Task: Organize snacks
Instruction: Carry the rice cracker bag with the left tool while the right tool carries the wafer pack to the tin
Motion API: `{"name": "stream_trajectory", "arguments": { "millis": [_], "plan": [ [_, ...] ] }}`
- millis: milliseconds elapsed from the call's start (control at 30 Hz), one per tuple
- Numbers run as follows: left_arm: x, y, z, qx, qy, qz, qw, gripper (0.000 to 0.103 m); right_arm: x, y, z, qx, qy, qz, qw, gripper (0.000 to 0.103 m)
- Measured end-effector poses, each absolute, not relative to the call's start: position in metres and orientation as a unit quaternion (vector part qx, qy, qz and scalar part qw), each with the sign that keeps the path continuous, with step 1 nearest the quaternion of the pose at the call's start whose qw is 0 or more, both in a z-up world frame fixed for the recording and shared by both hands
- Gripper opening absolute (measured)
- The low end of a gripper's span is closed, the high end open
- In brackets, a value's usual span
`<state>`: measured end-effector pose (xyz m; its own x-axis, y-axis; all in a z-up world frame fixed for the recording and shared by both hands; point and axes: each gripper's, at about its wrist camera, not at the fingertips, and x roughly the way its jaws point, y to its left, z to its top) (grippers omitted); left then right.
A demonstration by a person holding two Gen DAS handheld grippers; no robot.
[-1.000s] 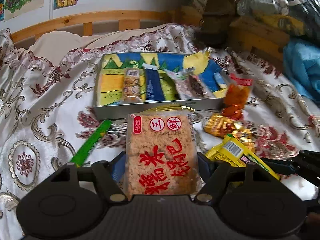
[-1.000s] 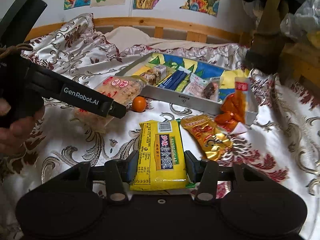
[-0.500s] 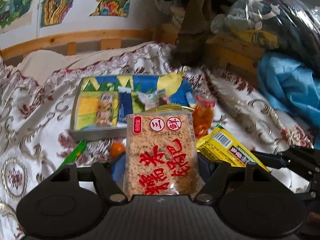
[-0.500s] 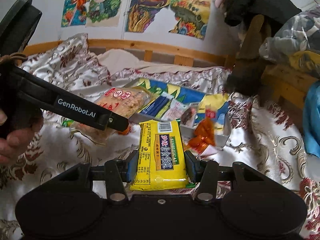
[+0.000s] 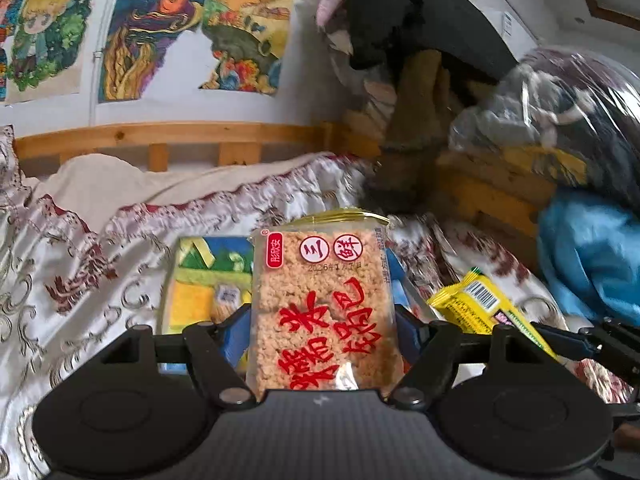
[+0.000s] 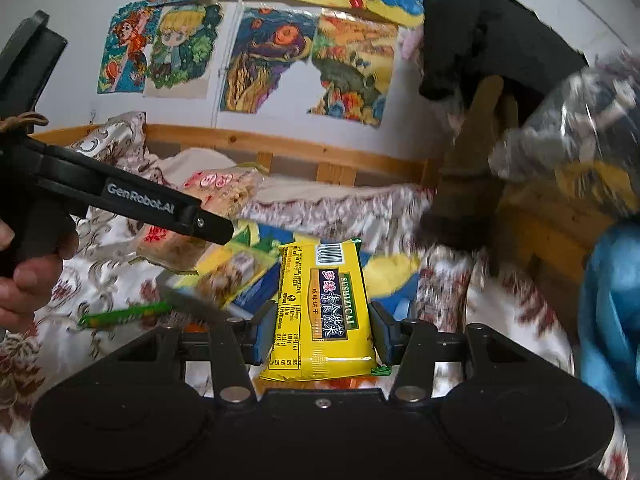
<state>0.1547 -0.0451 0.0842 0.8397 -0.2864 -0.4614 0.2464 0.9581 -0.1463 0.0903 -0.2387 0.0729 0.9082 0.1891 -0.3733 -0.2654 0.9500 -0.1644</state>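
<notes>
Both grippers have risen since a second ago; the bed and tray sit lower in each view, more wall showing.

Left to right: green stick-shaped wrapper (image 6: 124, 314) lies loose on the patterned satin bedspread (image 5: 80, 264). Shallow metal tray with a blue-and-yellow printed liner (image 5: 200, 276) sits behind and below the held packs, a few small packets in it, blurred. Left gripper (image 5: 322, 320) pinches a clear rectangular pack of puffed-rice cake with red characters (image 5: 322, 308), pads on both long edges, pack off the bed. Right gripper (image 6: 322, 330) pinches a yellow foil biscuit pack with a barcode (image 6: 322, 304) likewise, airborne near the tray.

Risk, judged: both packs are gripped only near their lower ends, so slick film could slip or pivot in transit. The two grippers ride close together and could knock one another, or the tray rim, when coming down together.
</notes>
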Motion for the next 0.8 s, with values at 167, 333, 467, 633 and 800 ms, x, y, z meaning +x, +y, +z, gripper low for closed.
{"name": "stream_trajectory", "arguments": {
  "millis": [167,333,467,633,800],
  "plan": [
    [0.183,-0.035,0.09,-0.046,0.241,-0.127,0.961,0.076,0.124,-0.226,0.081,-0.111,0.168,0.118,0.972,0.05],
    [0.215,-0.024,0.087,-0.05,0.249,-0.114,0.96,0.076,0.164,-0.212,0.075,-0.102,0.178,0.116,0.972,0.05],
    [0.244,-0.019,0.076,-0.046,0.257,-0.111,0.959,0.076,0.196,-0.204,0.063,-0.097,0.189,0.107,0.971,0.05],
    [0.278,-0.015,0.053,-0.045,0.273,-0.106,0.955,0.076,0.228,-0.185,0.038,-0.129,0.19,0.109,0.967,0.05],
    [0.305,-0.014,0.028,-0.032,0.3,-0.098,0.948,0.076,0.254,-0.17,0.014,-0.146,0.204,0.119,0.961,0.05]
  ]
}}
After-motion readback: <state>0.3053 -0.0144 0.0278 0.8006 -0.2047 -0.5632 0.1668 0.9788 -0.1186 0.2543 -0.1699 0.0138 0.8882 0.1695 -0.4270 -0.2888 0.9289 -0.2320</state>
